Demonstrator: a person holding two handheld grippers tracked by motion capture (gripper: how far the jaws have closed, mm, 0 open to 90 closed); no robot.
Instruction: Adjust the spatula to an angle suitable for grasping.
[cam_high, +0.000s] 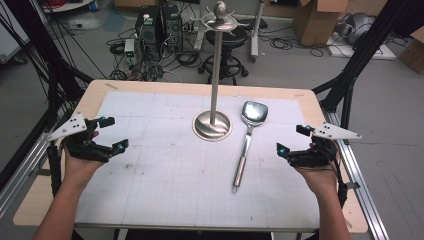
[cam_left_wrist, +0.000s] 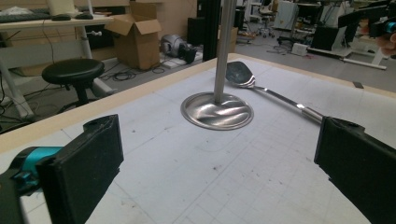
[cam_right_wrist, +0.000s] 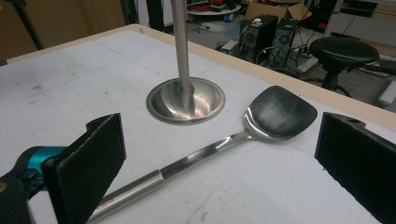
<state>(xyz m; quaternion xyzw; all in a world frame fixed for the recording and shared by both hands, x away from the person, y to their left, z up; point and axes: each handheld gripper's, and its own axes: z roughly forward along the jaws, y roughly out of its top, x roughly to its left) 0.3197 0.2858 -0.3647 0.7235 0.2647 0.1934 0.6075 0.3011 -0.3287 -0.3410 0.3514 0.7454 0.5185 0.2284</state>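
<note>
A steel spatula (cam_high: 247, 141) lies flat on the white mat, blade toward the far side, handle toward me; it also shows as the spatula (cam_right_wrist: 219, 144) and the spatula (cam_left_wrist: 271, 91). Just left of it stands a steel utensil stand (cam_high: 213, 125) with a tall pole and hooks on top, its round base (cam_right_wrist: 185, 100) (cam_left_wrist: 217, 110) on the mat. My left gripper (cam_high: 113, 134) hovers open at the mat's left edge, nothing between its jaws. My right gripper (cam_high: 292, 140) is open at the right, a little right of the spatula's handle, also holding nothing.
The wooden table (cam_high: 200, 89) carries a white gridded mat (cam_high: 165, 170). Behind the table are a black stool (cam_high: 226, 60), computer towers (cam_high: 157, 27), cables on the floor and cardboard boxes (cam_high: 317, 20). Black frame legs stand at both sides.
</note>
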